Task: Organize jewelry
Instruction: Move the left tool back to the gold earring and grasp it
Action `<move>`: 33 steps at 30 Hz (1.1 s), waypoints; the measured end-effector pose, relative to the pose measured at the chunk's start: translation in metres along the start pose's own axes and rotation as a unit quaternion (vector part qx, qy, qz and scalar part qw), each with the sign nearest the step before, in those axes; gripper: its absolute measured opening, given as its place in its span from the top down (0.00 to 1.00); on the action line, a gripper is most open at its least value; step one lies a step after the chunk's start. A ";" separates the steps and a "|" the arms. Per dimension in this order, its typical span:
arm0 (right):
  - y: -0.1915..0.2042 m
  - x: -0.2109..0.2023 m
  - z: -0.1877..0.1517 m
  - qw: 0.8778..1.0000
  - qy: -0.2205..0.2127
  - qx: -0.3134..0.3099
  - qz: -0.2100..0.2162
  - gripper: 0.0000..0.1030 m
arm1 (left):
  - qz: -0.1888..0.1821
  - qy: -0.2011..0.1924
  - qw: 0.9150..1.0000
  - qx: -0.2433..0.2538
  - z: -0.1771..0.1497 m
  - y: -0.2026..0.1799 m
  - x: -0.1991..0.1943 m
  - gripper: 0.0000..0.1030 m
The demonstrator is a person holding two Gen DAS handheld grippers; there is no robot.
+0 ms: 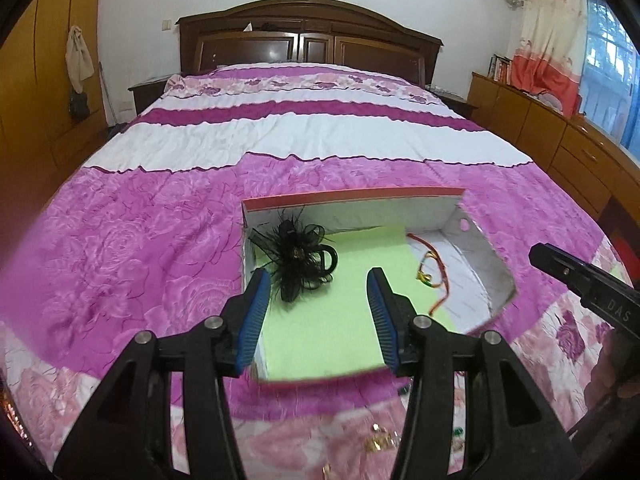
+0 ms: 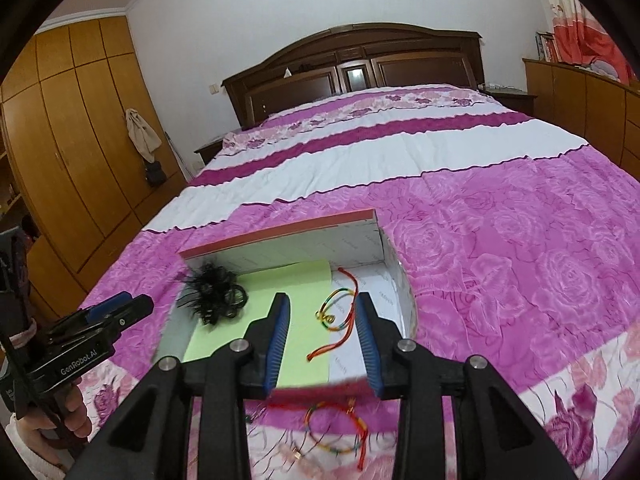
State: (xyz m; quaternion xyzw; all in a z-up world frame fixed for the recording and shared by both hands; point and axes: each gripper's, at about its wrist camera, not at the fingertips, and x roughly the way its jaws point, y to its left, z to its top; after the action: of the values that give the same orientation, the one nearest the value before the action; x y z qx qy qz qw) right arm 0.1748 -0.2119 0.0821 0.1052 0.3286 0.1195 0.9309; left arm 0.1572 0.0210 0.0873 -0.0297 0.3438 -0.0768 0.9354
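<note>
An open white box with a red rim (image 1: 352, 196) (image 2: 280, 234) lies on the bed, lined with a green sheet (image 1: 332, 332) (image 2: 300, 332). A black feathered hair piece (image 1: 298, 258) (image 2: 212, 294) lies in its left part. A multicoloured cord bracelet (image 1: 434, 276) (image 2: 338, 312) lies in its right part. My left gripper (image 1: 318, 284) is open and empty above the box's near half. My right gripper (image 2: 322, 308) is open and empty above the bracelet in the box. A second multicoloured bracelet (image 2: 338, 428) lies on the quilt in front of the box.
Small gold pieces (image 1: 380, 440) lie on the pink flowered quilt (image 1: 140, 248) near the box's front. The right gripper shows at the right of the left wrist view (image 1: 580, 276). A wooden headboard (image 1: 308, 36), wardrobe (image 2: 72, 140) and cabinets (image 1: 560, 136) surround the bed.
</note>
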 end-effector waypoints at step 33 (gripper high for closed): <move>0.004 -0.066 -0.104 0.999 0.039 0.007 0.002 0.62 | 0.004 0.081 0.997 -0.012 -0.111 -0.005 -0.040 0.57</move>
State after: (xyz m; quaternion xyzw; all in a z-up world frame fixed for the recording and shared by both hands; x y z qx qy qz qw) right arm 0.0581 -0.2151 0.0424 0.1078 0.3650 0.1231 0.9165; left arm 0.0545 0.0228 0.0290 -0.0335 0.4195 -0.0714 0.9043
